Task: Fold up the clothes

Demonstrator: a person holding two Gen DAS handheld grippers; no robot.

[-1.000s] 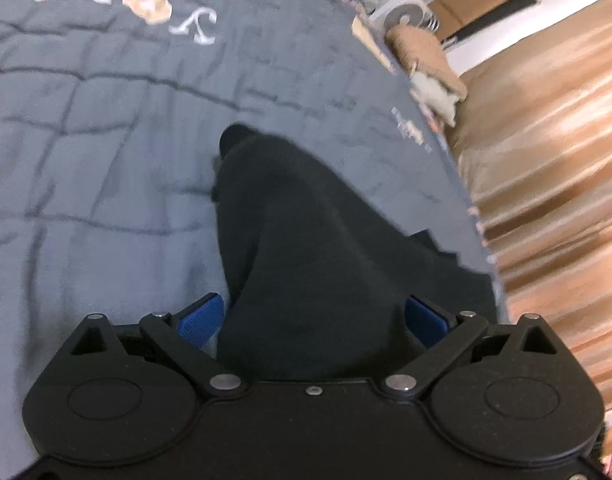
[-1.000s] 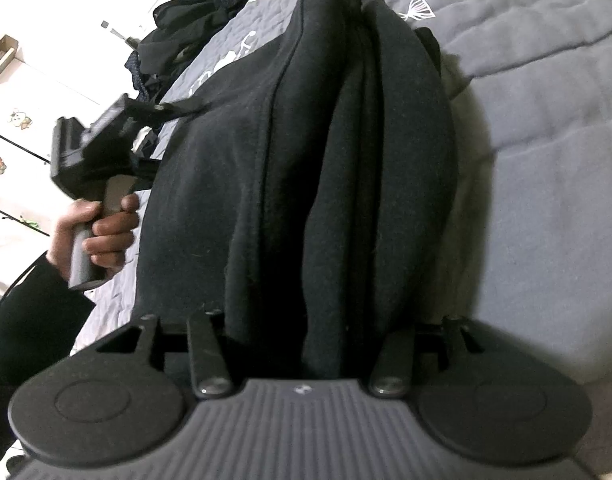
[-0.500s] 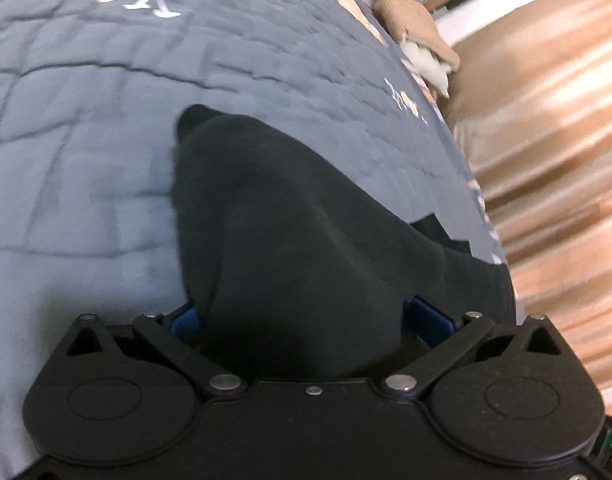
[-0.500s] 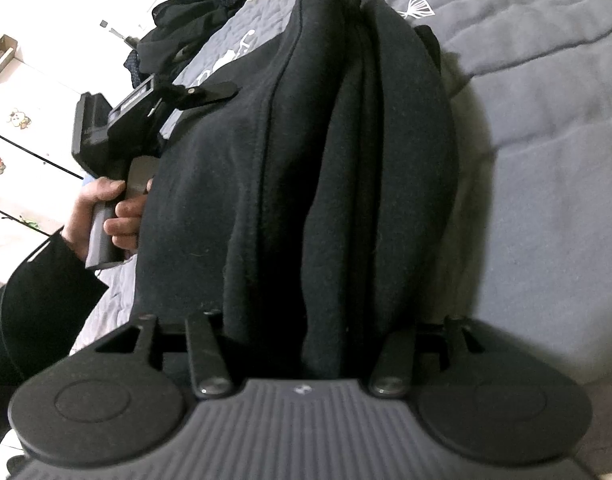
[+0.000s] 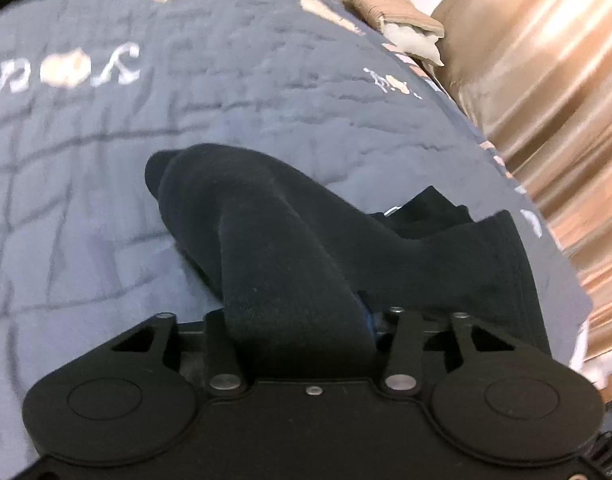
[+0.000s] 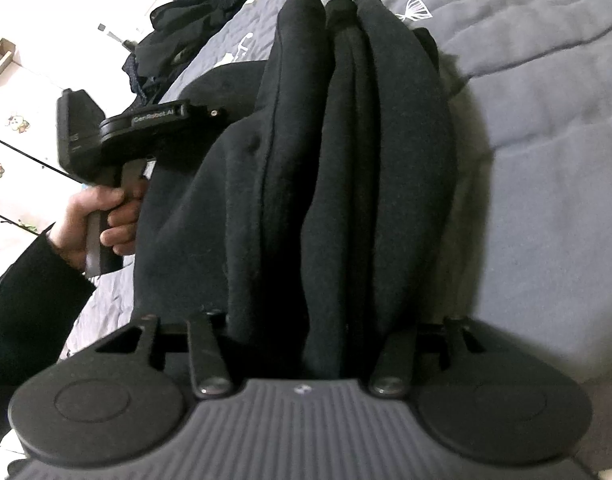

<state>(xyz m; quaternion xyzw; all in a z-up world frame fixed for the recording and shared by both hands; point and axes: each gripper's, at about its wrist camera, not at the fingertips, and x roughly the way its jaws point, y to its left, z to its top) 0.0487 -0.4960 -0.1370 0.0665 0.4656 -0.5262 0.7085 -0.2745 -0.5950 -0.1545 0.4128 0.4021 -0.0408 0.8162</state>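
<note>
My left gripper, wide open a moment earlier, was closing its jaws on a bunched fold of the black garment on the bed, while my right gripper held its gathered end, readying the next fold.

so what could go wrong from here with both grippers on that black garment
1. The left gripper is closing on a thick rolled bunch of the black garment; it may catch extra layers and pull the fold crooked.
2. The right gripper holds several bunched folds, so one could slip out when lifted.
3. The garment lies near the edge of the grey quilt, so loose cloth might slide off.
</note>
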